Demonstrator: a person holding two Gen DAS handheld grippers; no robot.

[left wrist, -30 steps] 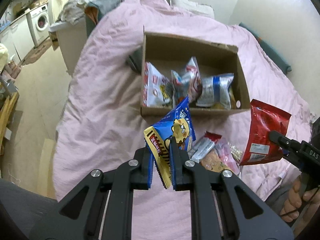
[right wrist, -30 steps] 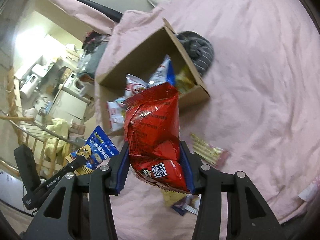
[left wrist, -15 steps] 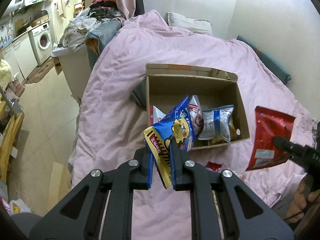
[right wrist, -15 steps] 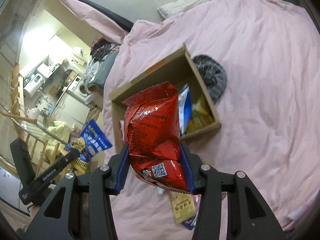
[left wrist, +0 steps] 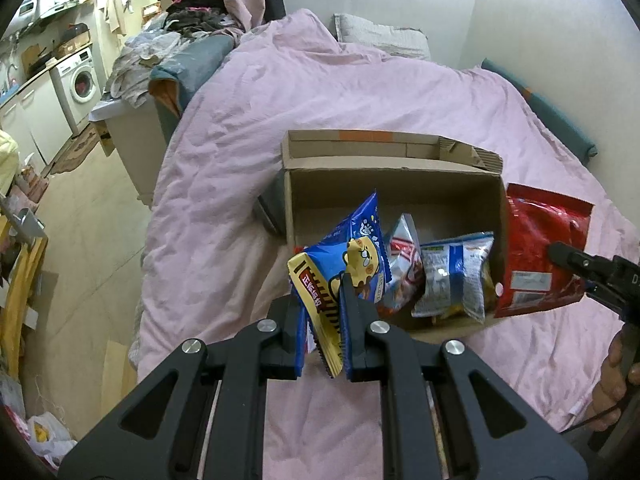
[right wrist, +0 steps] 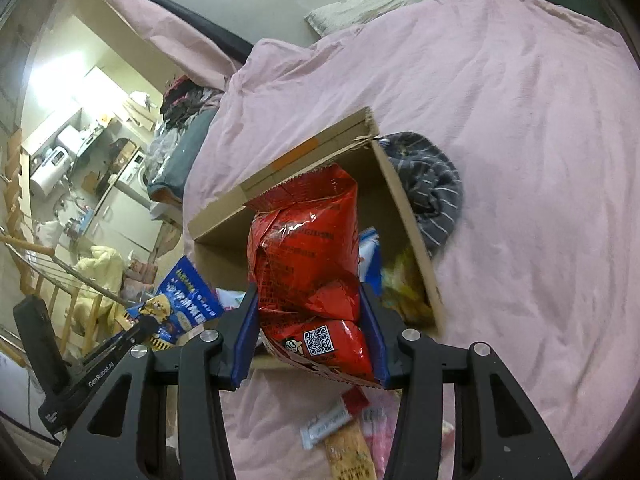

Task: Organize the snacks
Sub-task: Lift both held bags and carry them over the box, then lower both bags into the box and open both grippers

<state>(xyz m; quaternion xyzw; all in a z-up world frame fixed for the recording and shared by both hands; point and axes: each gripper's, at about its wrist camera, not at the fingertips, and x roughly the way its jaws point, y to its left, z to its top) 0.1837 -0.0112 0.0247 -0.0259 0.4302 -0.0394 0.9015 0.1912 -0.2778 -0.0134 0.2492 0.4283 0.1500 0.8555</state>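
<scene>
The left tool (left wrist: 322,320) is clamping a blue-and-yellow cartoon snack bag (left wrist: 344,264) upright above the near edge of the open brown cardboard box (left wrist: 394,184) sitting on the pink-quilted bed (left wrist: 280,92). Other packets are lying inside it. The right tool (right wrist: 310,340) is gripping a crinkled red foil bag (right wrist: 306,256) over the box.

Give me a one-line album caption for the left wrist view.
Left gripper pinching a blue-and-yellow snack bag above a cardboard box of snacks on a pink bed.

Dim, warm indoor light, brightest over the kitchen area; fisheye bending and dark vignetted corners.
</scene>
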